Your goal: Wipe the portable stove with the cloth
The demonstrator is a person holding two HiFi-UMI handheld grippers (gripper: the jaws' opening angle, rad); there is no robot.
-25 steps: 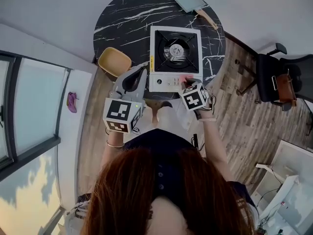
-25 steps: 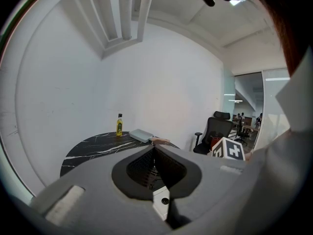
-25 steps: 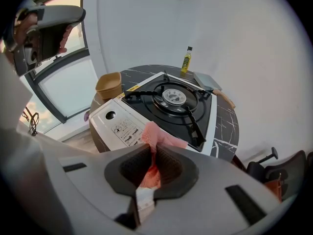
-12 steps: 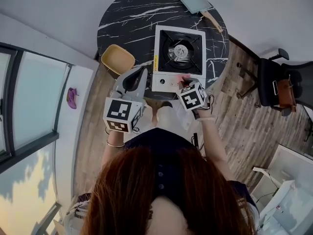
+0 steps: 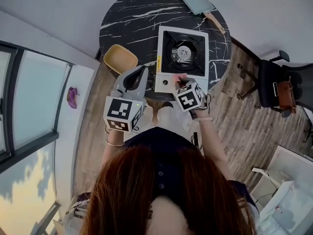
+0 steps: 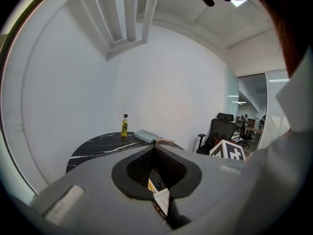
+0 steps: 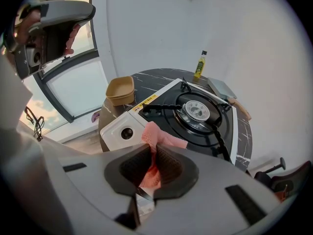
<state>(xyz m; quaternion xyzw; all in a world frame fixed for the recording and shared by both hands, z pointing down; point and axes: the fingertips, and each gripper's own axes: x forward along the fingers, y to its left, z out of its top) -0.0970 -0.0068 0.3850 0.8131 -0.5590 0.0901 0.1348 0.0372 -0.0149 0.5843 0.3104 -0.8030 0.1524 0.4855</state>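
The pink cloth [image 7: 161, 137] is pinched between the closed fingers of the right gripper [image 7: 154, 151]. Its free end is held over the front edge of the portable stove [image 7: 195, 112], just beside the control knob [image 7: 127, 132]; whether it is touching cannot be told. The stove is set on the round black desk [image 5: 127, 18]. The left gripper [image 6: 156, 153] is held apart from the stove at the desk's near edge, its fingers brought together with nothing between them.

For a good wipe, the cloth should be pressed lightly, swept across the white front panel and rim, and steered round the burner grate, where loose fabric could be snagged. The stove may need to be steadied, since it could slide.

A yellow bowl [image 5: 120, 58] is seen left of the stove, apparently empty. A small bottle [image 7: 199, 65] of yellowish liquid is stood at the far edge.
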